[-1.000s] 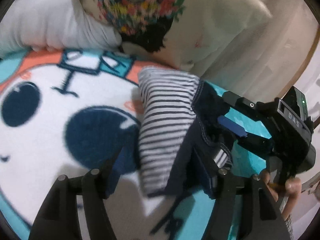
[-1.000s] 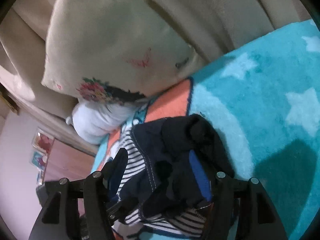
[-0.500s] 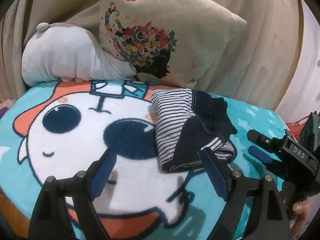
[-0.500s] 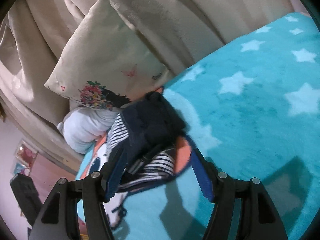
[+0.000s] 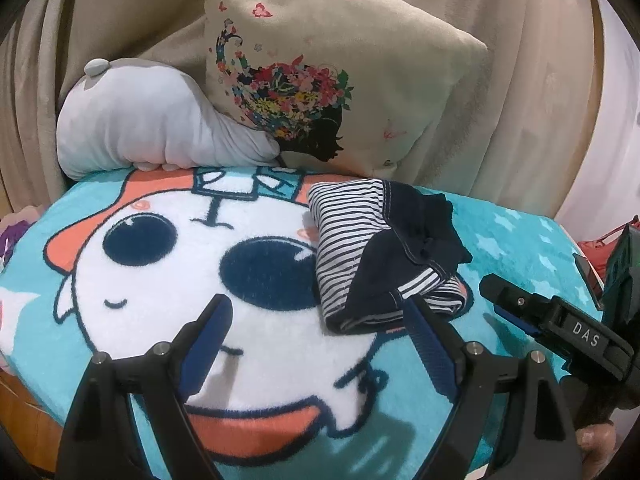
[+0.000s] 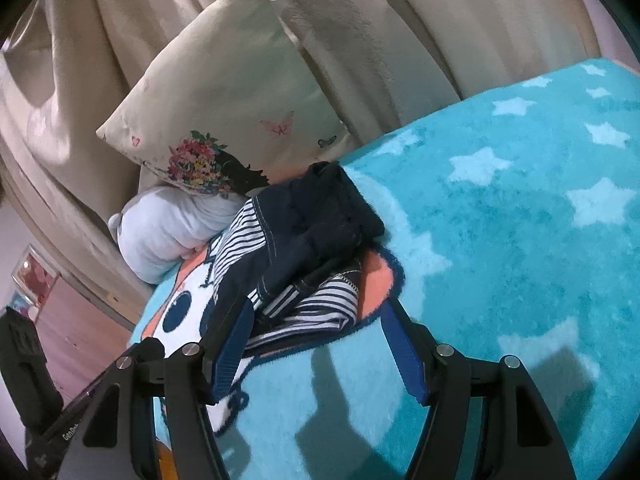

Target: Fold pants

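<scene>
The pants (image 5: 380, 248), navy with white-striped lining, lie folded in a compact bundle on the turquoise cartoon blanket (image 5: 160, 264). They also show in the right wrist view (image 6: 304, 248), ahead of the fingers. My left gripper (image 5: 316, 328) is open and empty, just short of the bundle's near edge. My right gripper (image 6: 316, 344) is open and empty, close to the bundle's near side. The right gripper also appears in the left wrist view (image 5: 516, 312), to the right of the pants.
A beige flower-print cushion (image 5: 340, 80) and a grey plush pillow (image 5: 152, 120) lean against beige curtains (image 5: 520, 80) behind the pants. The star-patterned blanket part (image 6: 520, 200) spreads to the right. A wooden edge (image 5: 16, 400) shows at lower left.
Both grippers have let go of the pants and pulled back from them. The folded bundle now lies free on the blanket.
</scene>
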The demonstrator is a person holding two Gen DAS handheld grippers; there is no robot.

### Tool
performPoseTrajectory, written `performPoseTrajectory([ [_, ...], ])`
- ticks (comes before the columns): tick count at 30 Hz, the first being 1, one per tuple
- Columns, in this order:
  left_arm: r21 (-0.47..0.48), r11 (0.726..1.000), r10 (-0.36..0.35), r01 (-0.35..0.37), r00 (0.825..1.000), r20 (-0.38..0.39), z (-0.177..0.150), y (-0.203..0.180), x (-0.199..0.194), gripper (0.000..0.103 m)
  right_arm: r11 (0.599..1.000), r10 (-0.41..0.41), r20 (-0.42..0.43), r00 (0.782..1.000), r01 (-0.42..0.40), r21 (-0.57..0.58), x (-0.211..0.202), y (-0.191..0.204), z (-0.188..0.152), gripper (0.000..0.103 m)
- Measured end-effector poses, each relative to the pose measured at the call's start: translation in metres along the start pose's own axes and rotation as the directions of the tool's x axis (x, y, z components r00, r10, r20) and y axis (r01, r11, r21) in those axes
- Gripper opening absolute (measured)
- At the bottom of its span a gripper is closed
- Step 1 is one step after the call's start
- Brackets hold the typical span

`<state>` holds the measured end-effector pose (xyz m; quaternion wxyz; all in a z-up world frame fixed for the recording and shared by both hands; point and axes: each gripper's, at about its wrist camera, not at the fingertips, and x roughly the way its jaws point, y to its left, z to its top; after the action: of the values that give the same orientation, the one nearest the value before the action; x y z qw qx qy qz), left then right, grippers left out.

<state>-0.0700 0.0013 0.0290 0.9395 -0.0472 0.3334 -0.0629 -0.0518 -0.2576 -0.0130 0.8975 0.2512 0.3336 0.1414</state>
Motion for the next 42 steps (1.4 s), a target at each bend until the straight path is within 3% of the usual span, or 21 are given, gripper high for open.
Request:
performPoseTrajectory([
  [6, 0.008, 0.999, 0.034, -0.034, 0.999, 0.021, -0.002, -0.004, -0.007, 0.087, 0.999, -0.042, 0.011, 0.999, 0.043, -0.025, -0.006, 0.003, -0.004, 0.071],
  [12, 0.005, 0.997, 0.079, -0.079, 0.997, 0.026, -0.003, -0.001, -0.002, 0.095, 0.996, -0.085, 0.007, 0.996, 0.086, -0.018, -0.004, -0.004, -0.007, 0.071],
  [31, 0.039, 0.998, 0.052, -0.05, 0.997, -0.057, -0.01, -0.008, 0.01, 0.095, 0.988, -0.133, -0.007, 0.991, 0.131, -0.087, 0.004, 0.009, -0.016, 0.072],
  [42, 0.004, 0.999, 0.041, -0.041, 0.995, -0.087, -0.012, 0.002, 0.01, 0.095, 0.984, -0.134, -0.018, 0.991, 0.131, -0.119, 0.005, 0.021, -0.021, 0.074],
])
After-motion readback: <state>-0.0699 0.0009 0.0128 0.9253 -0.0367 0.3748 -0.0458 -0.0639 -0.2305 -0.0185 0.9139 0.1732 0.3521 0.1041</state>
